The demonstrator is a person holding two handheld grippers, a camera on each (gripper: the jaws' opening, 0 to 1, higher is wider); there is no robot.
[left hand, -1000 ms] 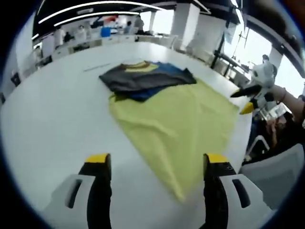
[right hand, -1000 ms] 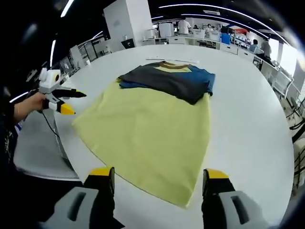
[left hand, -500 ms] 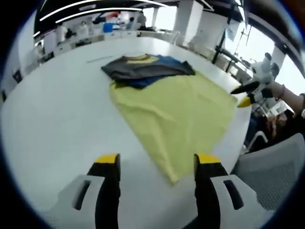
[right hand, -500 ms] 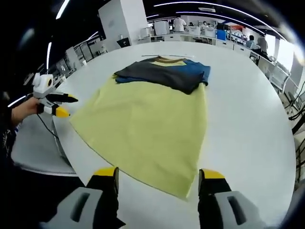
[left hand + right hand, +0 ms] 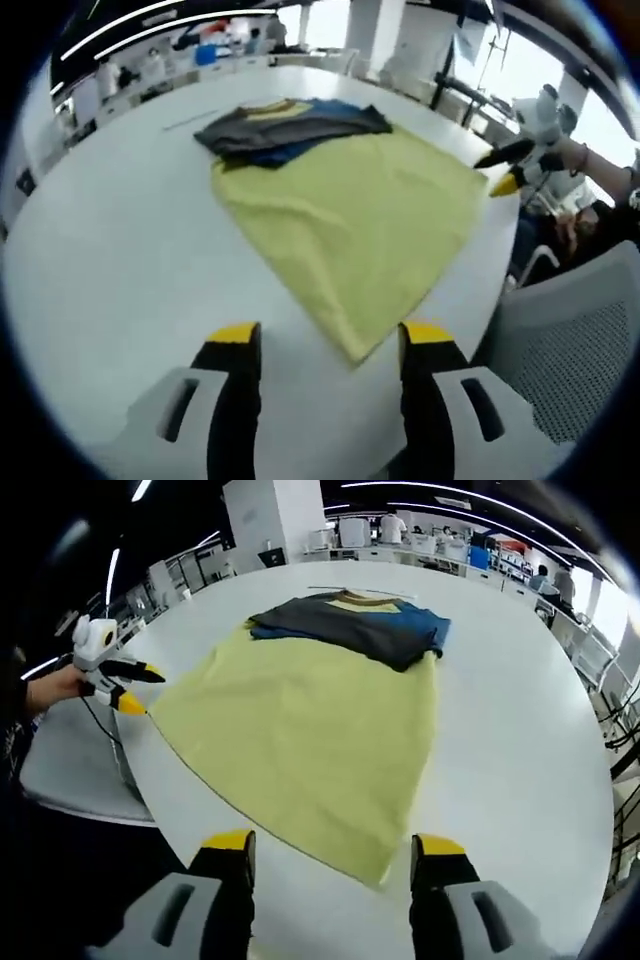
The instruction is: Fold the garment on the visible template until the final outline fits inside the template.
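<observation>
A yellow cloth lies flat on the white table. A folded dark grey and blue garment with a mustard collar rests on its far end. My left gripper is open, and the cloth's near corner lies just ahead between its jaws. The right gripper, held in a hand, hovers open at the cloth's right corner. In the right gripper view, the yellow cloth and the garment lie ahead of my open right gripper. The left gripper is open at the cloth's left corner.
The table's edge runs close to both grippers. A grey mesh chair stands by the table on the right. Another grey chair stands beside the person's hand. Desks and people fill the far background.
Both grippers have drawn closer to the yellow cloth's near corners. The left gripper's jaws have narrowed a little. The cloth and garment lie as before.
</observation>
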